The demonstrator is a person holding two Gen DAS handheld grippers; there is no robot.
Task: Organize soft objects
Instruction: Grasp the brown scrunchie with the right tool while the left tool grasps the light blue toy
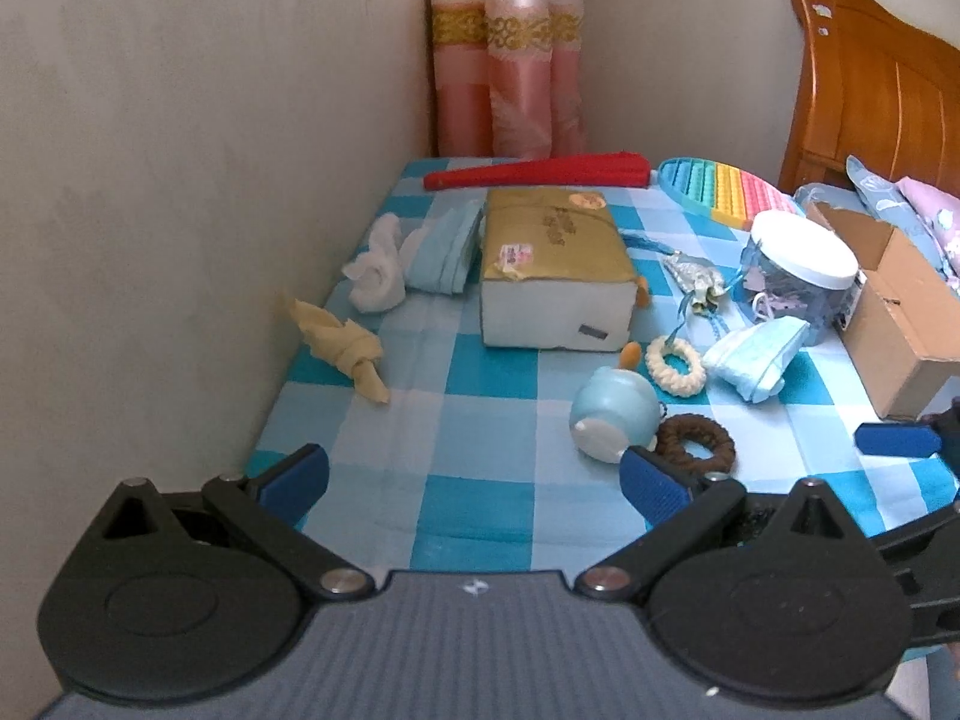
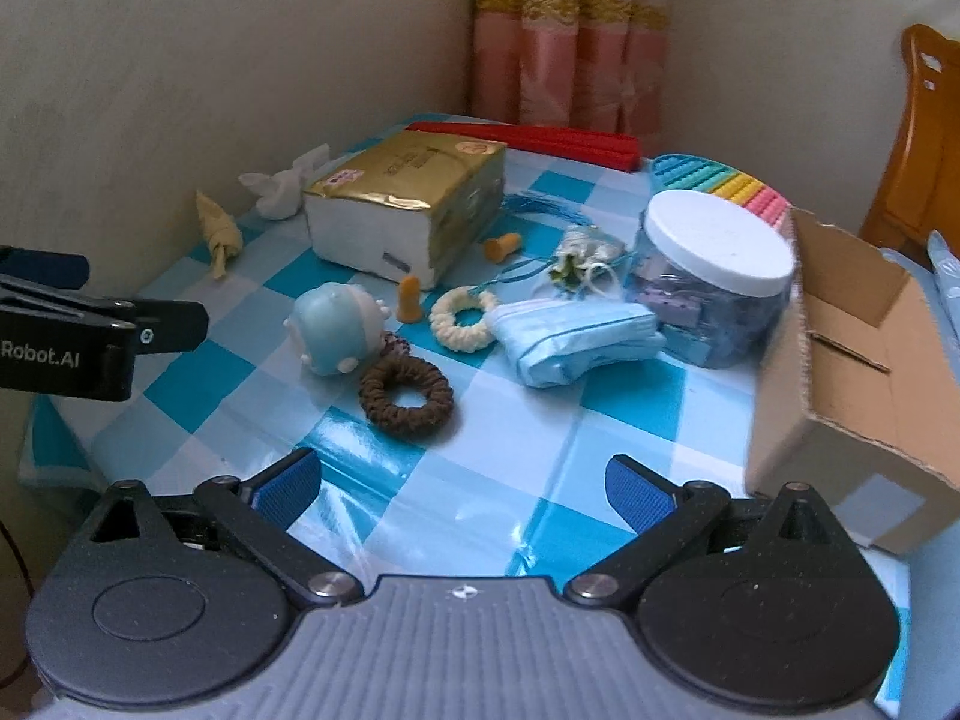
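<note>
the table (image 1: 480, 498) with the blue and white checked cloth is filling both views. at 3 o'clock on it the cardboard box (image 2: 852, 372) is standing open. at 12 o'clock the gold tissue pack (image 2: 408, 210) is lying, with the red folded fan (image 1: 534, 174) behind it, and the clear jar (image 2: 714, 282) with a white lid is sitting at 2 o'clock. just beside the jar, toward the centre, the blue face masks (image 2: 576, 342) are lying in a pile. the round blue toy (image 2: 336, 330) is resting at the centre, touching the brown hair tie (image 2: 407, 396) at its 5 o'clock; the cream hair tie (image 2: 462, 319) is lying between toy and masks. the yellow knotted cloth (image 1: 342, 348) is lying at 9 o'clock by the wall. the left gripper (image 1: 474, 480) and the right gripper (image 2: 459, 489) are both hovering above the near edge at 6 o'clock, spread wide and carrying nothing.
</note>
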